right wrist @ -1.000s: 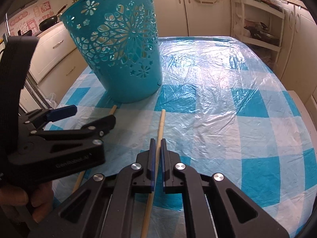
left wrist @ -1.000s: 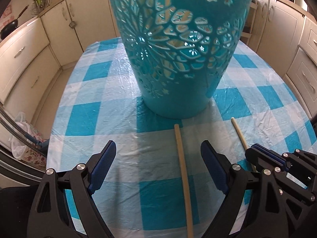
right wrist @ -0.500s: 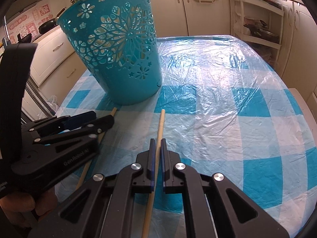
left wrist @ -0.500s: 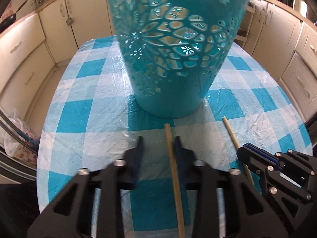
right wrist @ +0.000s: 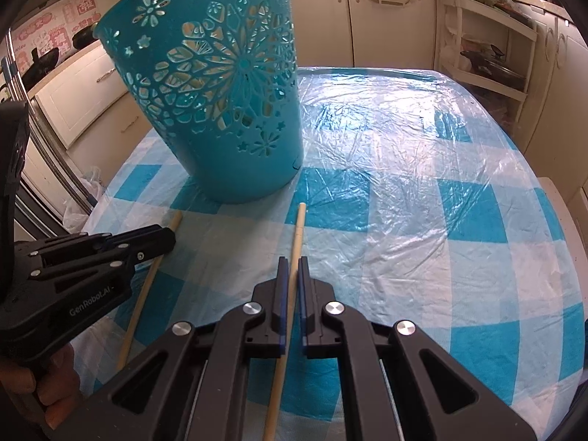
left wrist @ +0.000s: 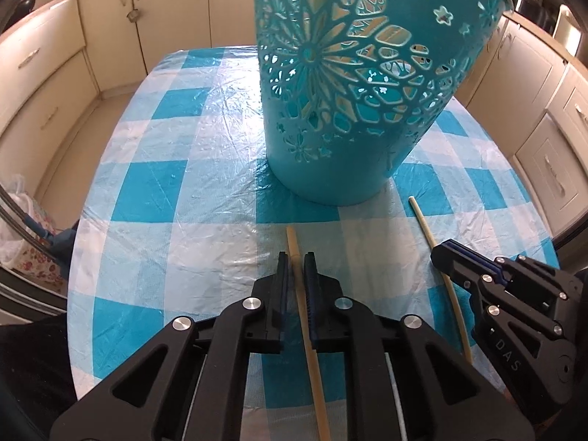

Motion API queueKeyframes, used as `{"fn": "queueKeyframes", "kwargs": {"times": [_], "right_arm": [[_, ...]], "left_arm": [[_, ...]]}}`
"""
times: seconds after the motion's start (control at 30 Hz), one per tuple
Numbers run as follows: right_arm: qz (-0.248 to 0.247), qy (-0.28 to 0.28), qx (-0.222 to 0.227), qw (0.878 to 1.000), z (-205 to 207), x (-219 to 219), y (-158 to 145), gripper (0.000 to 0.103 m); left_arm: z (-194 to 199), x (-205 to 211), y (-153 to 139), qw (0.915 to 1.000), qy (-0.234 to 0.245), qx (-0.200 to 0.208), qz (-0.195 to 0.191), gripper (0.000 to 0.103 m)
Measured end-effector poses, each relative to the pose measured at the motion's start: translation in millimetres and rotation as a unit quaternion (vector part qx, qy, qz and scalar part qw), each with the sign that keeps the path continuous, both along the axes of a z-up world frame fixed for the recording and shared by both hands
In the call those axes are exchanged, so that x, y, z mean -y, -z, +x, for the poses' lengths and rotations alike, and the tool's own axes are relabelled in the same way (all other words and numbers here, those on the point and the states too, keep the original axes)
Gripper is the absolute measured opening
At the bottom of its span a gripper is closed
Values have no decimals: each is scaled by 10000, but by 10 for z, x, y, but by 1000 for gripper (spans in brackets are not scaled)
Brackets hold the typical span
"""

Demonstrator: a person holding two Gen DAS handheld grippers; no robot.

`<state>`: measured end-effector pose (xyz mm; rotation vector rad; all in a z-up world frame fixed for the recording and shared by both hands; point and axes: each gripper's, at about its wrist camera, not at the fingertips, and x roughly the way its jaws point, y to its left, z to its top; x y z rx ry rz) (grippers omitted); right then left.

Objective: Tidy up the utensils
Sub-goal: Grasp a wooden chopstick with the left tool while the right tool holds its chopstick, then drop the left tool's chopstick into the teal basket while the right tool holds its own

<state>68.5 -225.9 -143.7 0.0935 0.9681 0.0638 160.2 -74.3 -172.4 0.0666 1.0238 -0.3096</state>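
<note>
Closing in from a wide spread a second ago, the left gripper (left wrist: 295, 270) now has its jaws pinching the left chopstick (left wrist: 308, 325) on the checked tablecloth (left wrist: 154, 220). Beside it, the right gripper (right wrist: 291, 275) is clamped on the right chopstick (right wrist: 297, 228). Beyond both stands the teal cut-out basket (left wrist: 352, 110), probably their destination: both sticks look ready to lift.
</note>
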Motion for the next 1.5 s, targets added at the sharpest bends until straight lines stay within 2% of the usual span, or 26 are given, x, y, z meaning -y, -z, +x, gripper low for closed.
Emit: {"fn": "queueKeyframes", "kwargs": {"times": [0.37, 0.53, 0.77, 0.9, 1.1, 1.27, 1.5], "right_arm": [[67, -18, 24, 10000, 19, 16, 11, 6], [47, -8, 34, 10000, -24, 12, 2, 6], [70, -5, 57, 10000, -95, 36, -1, 6], [61, -9, 78, 10000, -112, 33, -4, 6], [178, 34, 94, 9998, -112, 68, 1, 6], [86, 24, 103, 9999, -115, 48, -2, 6], [158, 37, 114, 9998, -116, 65, -2, 6]], "left_arm": [[-66, 121, 16, 9986, 177, 288, 416, 11], [-80, 117, 5, 9990, 249, 217, 299, 5], [-202, 50, -105, 9993, 239, 236, 147, 5], [-311, -49, -256, 9992, 227, 312, -63, 5], [-512, -311, -615, 9960, 201, 554, -674, 5], [-658, -495, -1039, 9892, 131, 916, -1134, 5], [-745, -532, -1556, 9775, 175, 1436, -1536, 5]]}}
